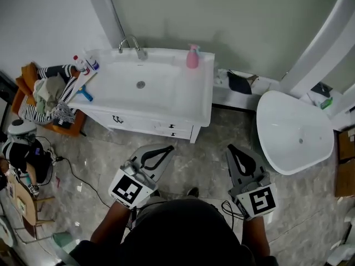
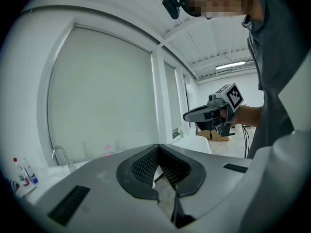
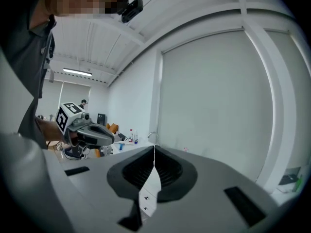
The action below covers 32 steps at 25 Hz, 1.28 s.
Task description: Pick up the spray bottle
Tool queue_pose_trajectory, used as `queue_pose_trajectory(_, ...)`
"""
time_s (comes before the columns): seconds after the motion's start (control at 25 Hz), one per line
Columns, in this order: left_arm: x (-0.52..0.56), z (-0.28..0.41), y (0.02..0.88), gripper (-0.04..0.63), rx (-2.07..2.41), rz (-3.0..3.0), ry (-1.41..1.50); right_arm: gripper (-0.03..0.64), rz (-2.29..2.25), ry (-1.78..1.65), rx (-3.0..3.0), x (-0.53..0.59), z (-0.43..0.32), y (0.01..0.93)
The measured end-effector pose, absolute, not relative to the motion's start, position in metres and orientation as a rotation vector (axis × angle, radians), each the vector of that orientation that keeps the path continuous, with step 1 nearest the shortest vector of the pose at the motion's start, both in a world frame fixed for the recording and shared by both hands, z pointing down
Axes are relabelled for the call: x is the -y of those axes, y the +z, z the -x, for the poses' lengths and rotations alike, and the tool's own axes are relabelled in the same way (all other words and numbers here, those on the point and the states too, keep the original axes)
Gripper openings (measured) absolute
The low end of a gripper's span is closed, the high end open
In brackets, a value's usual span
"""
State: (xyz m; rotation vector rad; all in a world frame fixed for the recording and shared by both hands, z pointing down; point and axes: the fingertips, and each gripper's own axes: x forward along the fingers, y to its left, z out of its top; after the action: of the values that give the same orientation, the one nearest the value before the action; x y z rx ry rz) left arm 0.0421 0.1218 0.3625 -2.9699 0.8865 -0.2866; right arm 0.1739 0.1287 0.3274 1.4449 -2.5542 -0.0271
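Note:
The pink spray bottle (image 1: 192,56) stands upright on the back right corner of the white sink unit (image 1: 202,101). It shows as a faint pink speck in the left gripper view (image 2: 108,150) and in the right gripper view (image 3: 185,150). Both grippers hang over the floor in front of the sink, well short of the bottle. My left gripper (image 1: 170,147) (image 2: 158,145) is shut and holds nothing. My right gripper (image 1: 230,147) (image 3: 154,147) is shut too, with nothing between its jaws. Each gripper also appears in the other's view, held level at about the same height.
A faucet (image 1: 130,42) rises at the sink's back. Small bottles (image 1: 83,64) and a blue tool (image 1: 84,95) lie at its left end. An orange basket of clothes (image 1: 47,96) sits left of the sink, and a white tub (image 1: 297,132) to the right. Cables trail on the floor at left.

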Motion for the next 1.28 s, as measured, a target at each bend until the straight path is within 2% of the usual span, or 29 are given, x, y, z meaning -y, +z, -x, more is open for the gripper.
queue_pose_trajectory(0.36, -0.132, -0.038, 0.37, 0.003, -0.981, 2.952, -0.355, 0.009, -1.411, -0.007, 2.592, -0.129, -0.186, 0.334)
queue_pose_trajectory(0.6, -0.124, -0.032, 0.37, 0.005, -0.88, 2.971, -0.338, 0.009, -1.474, 0.006, 2.544, -0.124, -0.177, 0.336)
queue_pose_trajectory(1.28, -0.082, 0.058, 0.368, 0.004, -0.666, 3.022, -0.237, 0.009, -1.583, -0.011, 2.382, -0.104, -0.08, 0.328)
